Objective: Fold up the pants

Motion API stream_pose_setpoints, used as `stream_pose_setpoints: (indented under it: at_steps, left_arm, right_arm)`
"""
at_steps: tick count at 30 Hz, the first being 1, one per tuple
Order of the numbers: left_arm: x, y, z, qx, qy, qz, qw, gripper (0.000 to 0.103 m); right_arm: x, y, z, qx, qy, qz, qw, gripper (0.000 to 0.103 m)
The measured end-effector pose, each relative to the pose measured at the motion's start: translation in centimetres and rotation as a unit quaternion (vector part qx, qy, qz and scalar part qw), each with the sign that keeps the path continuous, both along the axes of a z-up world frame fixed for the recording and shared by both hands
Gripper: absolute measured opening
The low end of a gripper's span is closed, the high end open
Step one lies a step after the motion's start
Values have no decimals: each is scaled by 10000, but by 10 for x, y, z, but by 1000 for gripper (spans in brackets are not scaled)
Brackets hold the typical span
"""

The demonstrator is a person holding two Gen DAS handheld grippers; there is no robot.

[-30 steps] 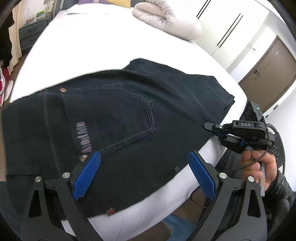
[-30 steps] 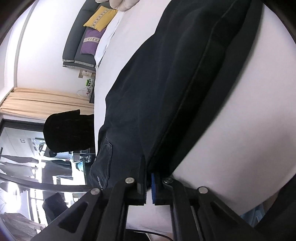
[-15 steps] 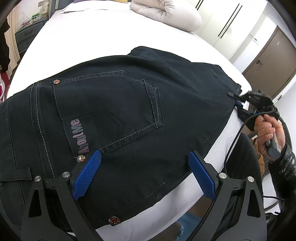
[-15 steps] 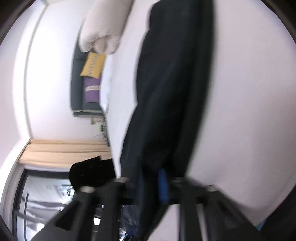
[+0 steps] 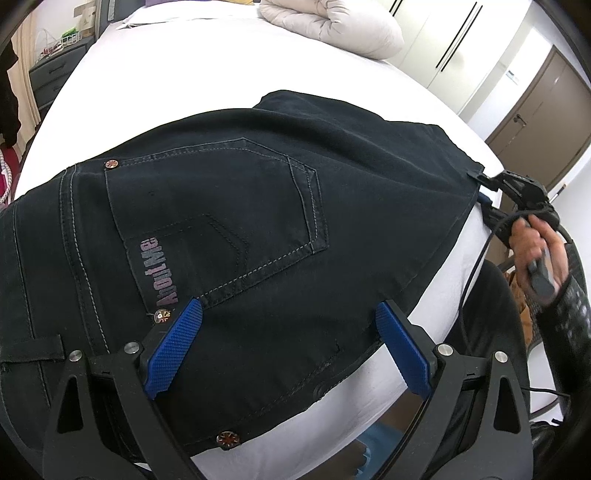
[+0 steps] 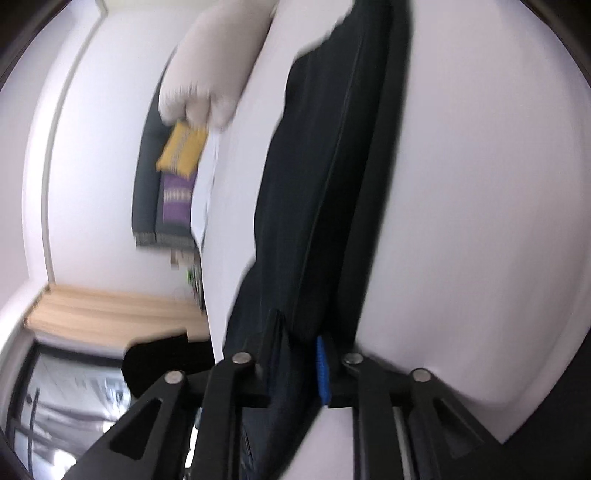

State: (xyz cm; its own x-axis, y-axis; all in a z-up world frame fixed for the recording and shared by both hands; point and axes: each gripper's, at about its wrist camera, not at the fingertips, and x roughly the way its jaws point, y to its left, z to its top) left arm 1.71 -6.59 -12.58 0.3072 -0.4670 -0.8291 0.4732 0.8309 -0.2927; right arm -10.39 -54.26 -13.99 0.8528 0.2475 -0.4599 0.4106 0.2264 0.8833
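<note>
pants: black denim pants (image 5: 229, 229) lie flat on the white bed (image 5: 229, 70), back pocket up w/ "AboutMe" print, copper rivets at pocket corners; waistband end at left of left-cam view, folded leg section runs off to the right bed edge
left hand-held gripper: my left hand-held gripper (image 5: 288, 347) hangs over the near hem, jaws wide apart, blue ribbed pads (image 5: 173, 347) clear of the fabric, nothing between them being pinched
right hand-held gripper: my right hand-held gripper (image 6: 295, 365) sits at the far right edge of the pants; jaws have just been opening, now a narrow gap; dark fabric edge is in the gap, blue pad (image 6: 322, 369) visible beside it. right-cam view blurry, can't tell if pads touch the cloth
right hand: my right hand (image 5: 535, 254) on the handle, cable looping off it, seen in left cam
bkgd: rolled beige duvet (image 5: 332, 26) at head of bed, well apart from the pants; yellow cushion (image 6: 181, 151) on grey sofa behind
</note>
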Motion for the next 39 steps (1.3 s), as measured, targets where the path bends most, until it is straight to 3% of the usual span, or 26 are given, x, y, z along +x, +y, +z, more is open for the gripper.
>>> stream_pose_setpoints:
  at_steps: [1, 4, 12, 17, 18, 20, 28, 33, 39]
  left_arm:
    - [0, 0, 0, 11, -4, 2, 10000, 96]
    - [-1, 0, 0, 32, -9, -7, 10000, 96]
    - [1, -2, 1, 78, -13, -32, 10000, 96]
    - [1, -4, 1, 114, -28, -42, 9999, 96]
    - [1, -4, 1, 123, -29, -45, 9999, 96]
    - [1, -6, 1, 152, -33, -47, 9999, 97]
    - [-1, -9, 1, 211, -48, -82, 9997, 97]
    - [-1, -9, 0, 220, -71, -77, 9997, 98]
    - [0, -7, -1, 196, -68, -75, 9998, 98]
  right_arm:
    - [0, -14, -5, 114, 47, -213, 9997, 11]
    - [-1, -29, -9, 159, 220, -413, 9988, 2]
    - [2, -28, -1, -111, 266, -540, 9981, 7]
    - [-10, -68, -3, -280, 185, -1118, 9932, 14]
    - [-8, -76, -4, -278, 205, -1177, 9924, 13]
    - [-4, -91, -6, -270, 396, -1235, 9912, 1]
    - [-13, -90, 1, -523, 499, -1539, 9854, 2]
    - [1, -101, 3, -754, 593, -1271, 9872, 2]
    - [-5, -124, 1, -658, 572, -1637, 9826, 1]
